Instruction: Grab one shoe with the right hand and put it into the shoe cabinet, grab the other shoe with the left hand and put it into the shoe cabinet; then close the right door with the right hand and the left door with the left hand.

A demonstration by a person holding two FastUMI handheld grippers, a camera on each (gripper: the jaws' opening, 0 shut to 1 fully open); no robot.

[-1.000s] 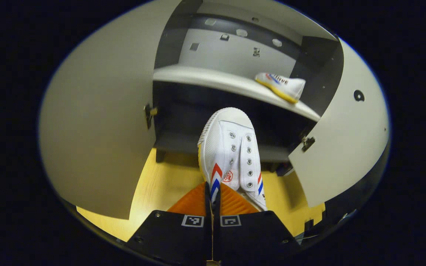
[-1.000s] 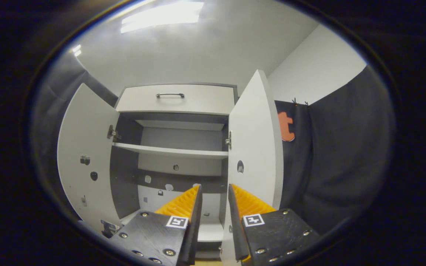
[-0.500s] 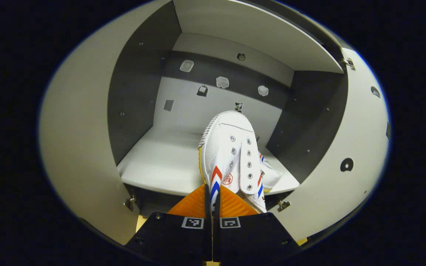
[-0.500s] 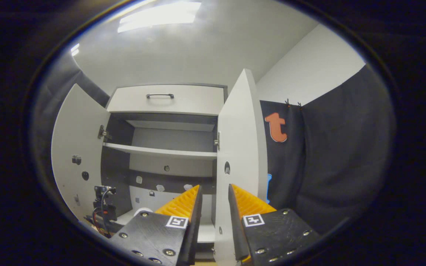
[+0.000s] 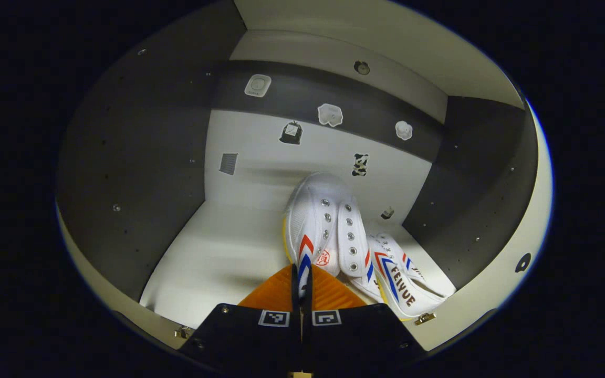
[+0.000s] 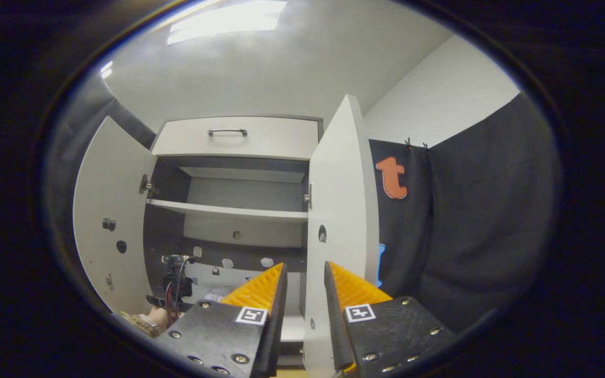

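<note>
Lit from above by a ceiling light panel (image 6: 229, 21), blown out to glare in the right gripper view. Dim and evenly shaded inside the cabinet (image 5: 139, 173) in the left gripper view, with a soft sheen on the shelf (image 5: 218, 252). Sharp at centre; strongly bowed by fisheye distortion and darkened toward the edges.

Black gripper bodies (image 6: 302, 325), square markers, silver screws.
</note>
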